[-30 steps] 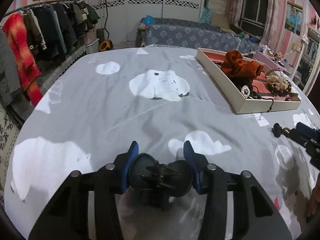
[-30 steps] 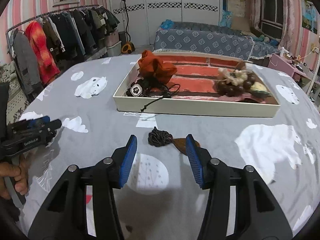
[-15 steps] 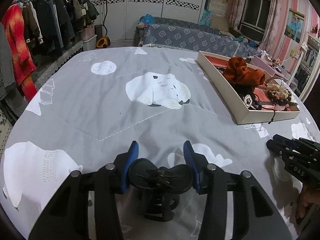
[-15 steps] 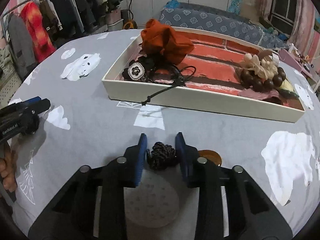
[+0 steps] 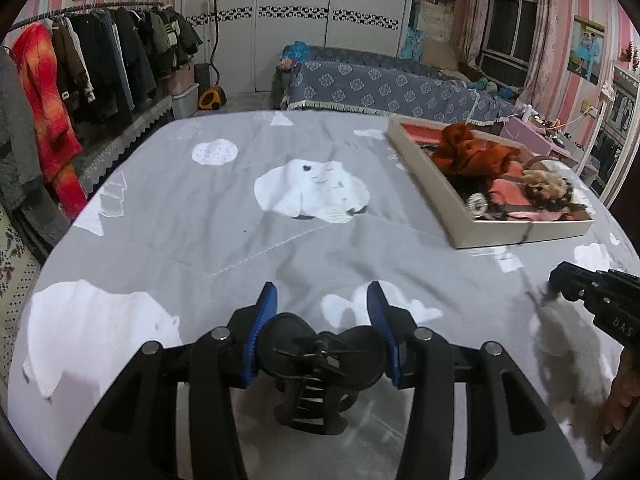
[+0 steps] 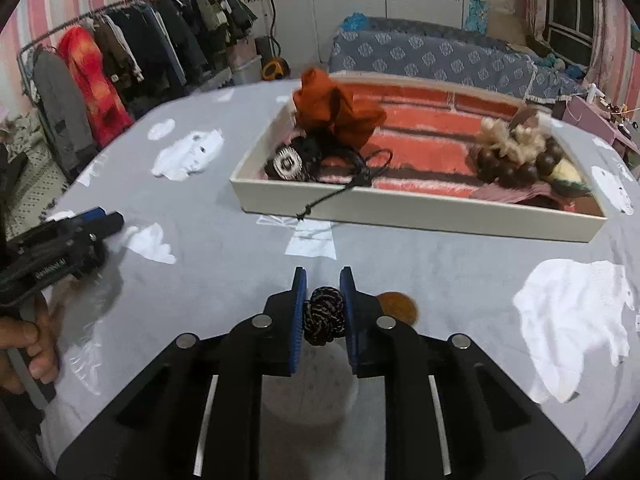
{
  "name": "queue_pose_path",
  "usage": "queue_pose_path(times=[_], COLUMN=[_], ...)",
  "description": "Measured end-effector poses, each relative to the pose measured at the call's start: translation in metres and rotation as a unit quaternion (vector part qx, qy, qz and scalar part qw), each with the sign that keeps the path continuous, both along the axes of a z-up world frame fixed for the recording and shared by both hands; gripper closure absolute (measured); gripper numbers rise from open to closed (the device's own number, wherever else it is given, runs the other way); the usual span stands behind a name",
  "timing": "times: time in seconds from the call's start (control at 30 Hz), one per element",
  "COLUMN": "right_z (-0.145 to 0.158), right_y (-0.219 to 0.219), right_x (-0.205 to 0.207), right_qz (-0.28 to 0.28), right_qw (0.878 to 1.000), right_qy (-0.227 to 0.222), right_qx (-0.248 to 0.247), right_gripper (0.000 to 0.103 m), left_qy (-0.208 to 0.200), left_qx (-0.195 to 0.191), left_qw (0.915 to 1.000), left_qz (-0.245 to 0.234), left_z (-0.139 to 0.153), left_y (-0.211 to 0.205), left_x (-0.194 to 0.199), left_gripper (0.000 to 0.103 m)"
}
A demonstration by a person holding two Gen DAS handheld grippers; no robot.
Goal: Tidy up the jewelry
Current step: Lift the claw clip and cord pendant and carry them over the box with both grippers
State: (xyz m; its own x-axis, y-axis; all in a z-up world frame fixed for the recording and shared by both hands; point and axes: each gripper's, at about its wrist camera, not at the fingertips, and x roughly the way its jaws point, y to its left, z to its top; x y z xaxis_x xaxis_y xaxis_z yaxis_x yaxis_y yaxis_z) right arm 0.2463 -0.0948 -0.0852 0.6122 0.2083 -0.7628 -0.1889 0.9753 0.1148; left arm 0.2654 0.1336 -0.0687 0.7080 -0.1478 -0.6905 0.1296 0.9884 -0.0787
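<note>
The tray (image 6: pixel 416 216) is taken as the landmark; it lies on the grey bedspread (image 6: pixel 440 264), ahead of both grippers.

The right gripper (image 6: pixel 323 312) is narrowed on a coiled braided cord (image 6: pixel 324 316), the jaws having just been closing, with the coil now pressed between both pads. A brown disc pendant (image 6: pixel 398 307) attached to the cord lies on the bedspread just right of the gripper. Cord and pendant are located near the tray's front wall, directly before it and slightly left of its middle.

The left gripper (image 5: pixel 322 334) is held partly closed on a black claw hair clip (image 5: pixel 320 364), further from the tray, to the left of its near corner.

The right gripper is judged nearer; a short carry forward over the front wall is required.
</note>
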Motion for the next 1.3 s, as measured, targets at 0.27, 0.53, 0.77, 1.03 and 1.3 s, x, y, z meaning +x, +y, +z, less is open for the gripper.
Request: queue_pose_path(times=[0.27, 0.53, 0.77, 1.03, 1.3], right_z=[0.035, 0.056, 0.069, 0.069, 0.075], right_y=[-0.032, -0.101, -0.177, -0.228, -0.232], right_x=[-0.043, -0.085, -0.116, -0.126, -0.125], right_qz=[0.006, 0.009, 0.010, -0.012, -0.024], right_qw=[0.999, 0.997, 0.995, 0.994, 0.992], right_qy=[-0.037, -0.062, -0.091, -0.097, -0.106], right_qx=[0.019, 0.040, 0.045, 0.049, 0.059], right_gripper=[0.085, 0.085, 0.085, 0.085, 0.085], left_qy=[-0.041, -0.043, -0.047, -0.052, -0.062], left_qx=[0.005, 0.014, 0.016, 0.028, 0.036], left_qw=[0.9991, 0.9990, 0.9987, 0.9980, 0.9968], left_qz=[-0.003, -0.002, -0.008, -0.021, -0.033], left_z=[0.045, 0.052, 0.057, 0.064, 0.073], left_y=[-0.051, -0.138, -0.213, -0.246, -0.239], left_x=[-0.046, -0.083, -0.107, -0.114, -0.098], left_gripper=[0.057, 0.057, 0.057, 0.057, 0.057])
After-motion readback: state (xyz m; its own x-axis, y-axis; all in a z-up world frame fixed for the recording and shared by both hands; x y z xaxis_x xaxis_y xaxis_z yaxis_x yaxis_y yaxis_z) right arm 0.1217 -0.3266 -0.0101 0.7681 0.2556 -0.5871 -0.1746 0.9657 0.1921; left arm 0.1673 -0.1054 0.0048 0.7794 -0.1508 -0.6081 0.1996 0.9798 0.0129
